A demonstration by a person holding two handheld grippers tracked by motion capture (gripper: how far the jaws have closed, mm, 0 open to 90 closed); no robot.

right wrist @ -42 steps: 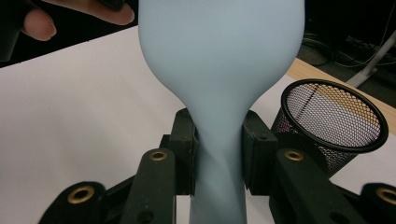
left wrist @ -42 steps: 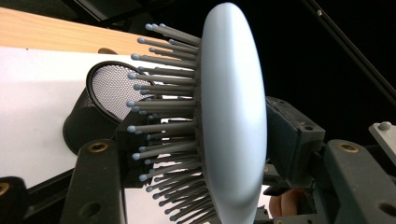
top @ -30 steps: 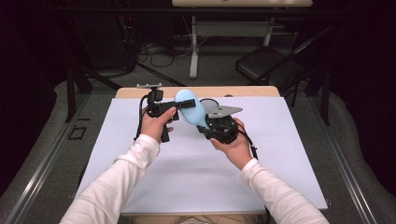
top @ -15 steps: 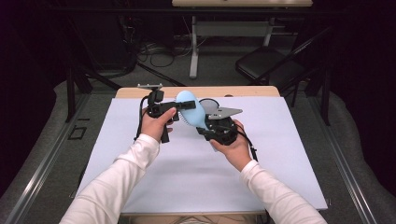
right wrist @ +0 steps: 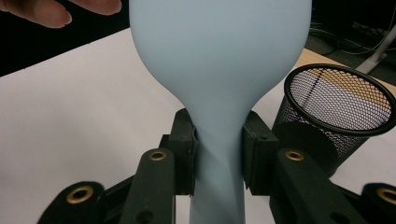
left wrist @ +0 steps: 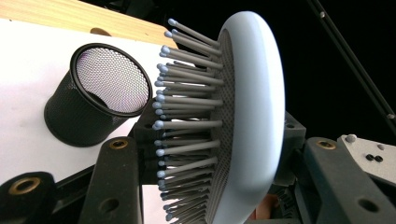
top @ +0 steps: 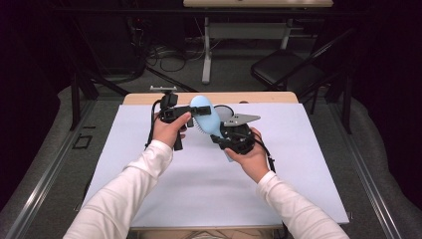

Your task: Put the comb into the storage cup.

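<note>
1. Right gripper (top: 223,138), centre of the high view: jaws clamped on the handle of the hairbrush (top: 206,118).
2. Brush long axis runs up-left from that grip, the head raised above the table (top: 298,164).
3. Left gripper (top: 191,118), just left of the head: jaws have just been closing and clasp the head across bristles and back.
4. Mesh cup (right wrist: 334,116) stands beyond, upper centre; right hand is nearer.

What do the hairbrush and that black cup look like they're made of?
Hairbrush: likely plastic, smooth matte pale blue body; grey pins with rounded tips on a dark, dotted pad. Black cup: apparently metal wire mesh, see-through weave with a solid rim.
</note>
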